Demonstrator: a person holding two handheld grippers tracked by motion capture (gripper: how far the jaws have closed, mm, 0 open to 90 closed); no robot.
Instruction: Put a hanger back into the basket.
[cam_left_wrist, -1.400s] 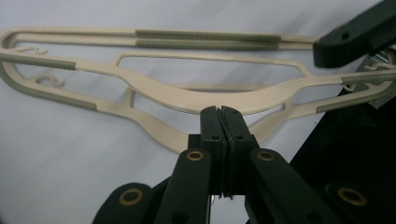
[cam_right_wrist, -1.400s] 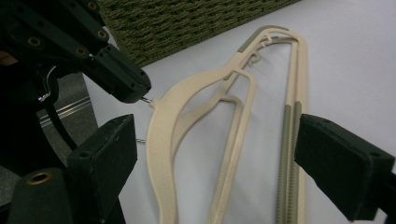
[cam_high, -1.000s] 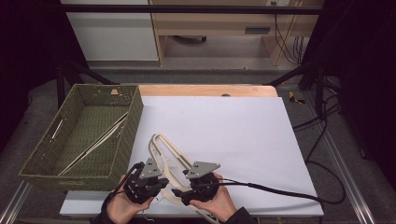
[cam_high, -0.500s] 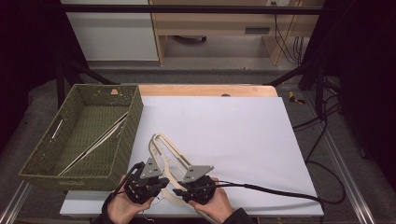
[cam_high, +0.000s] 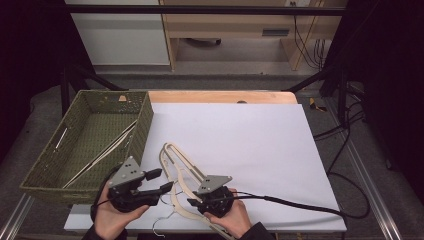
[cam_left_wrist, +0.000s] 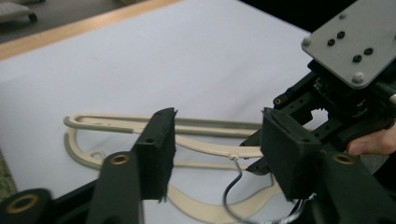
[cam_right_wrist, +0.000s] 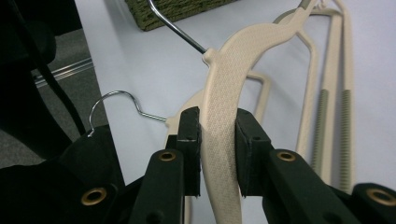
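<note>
Two cream plastic hangers (cam_high: 172, 156) lie overlapped near the front of the white tabletop (cam_high: 250, 135). My right gripper (cam_high: 194, 202) is shut on the arm of the upper hanger (cam_right_wrist: 233, 60), which is raised at a tilt over the lower hanger (cam_right_wrist: 334, 93). A metal hook (cam_right_wrist: 116, 99) of the lower one lies by the table edge. Just to the left, my left gripper (cam_high: 161, 182) stands open with nothing between its jaws. In the left gripper view (cam_left_wrist: 222, 140) its jaws frame the hangers (cam_left_wrist: 154, 123) and a wire hook (cam_left_wrist: 231, 186), with the right gripper (cam_left_wrist: 336, 93) close behind.
A green woven basket (cam_high: 145, 120) stands at the left with another cream hanger (cam_high: 105, 152) inside. The right gripper's black cable (cam_high: 300, 205) trails right across the table. Both hands sit at the table's front edge. A wooden strip (cam_high: 220, 96) borders the far side.
My left gripper has drawn slightly left and tilted so that its grey plate faces up. The right gripper stays shut on the hanger and has shifted a little.
</note>
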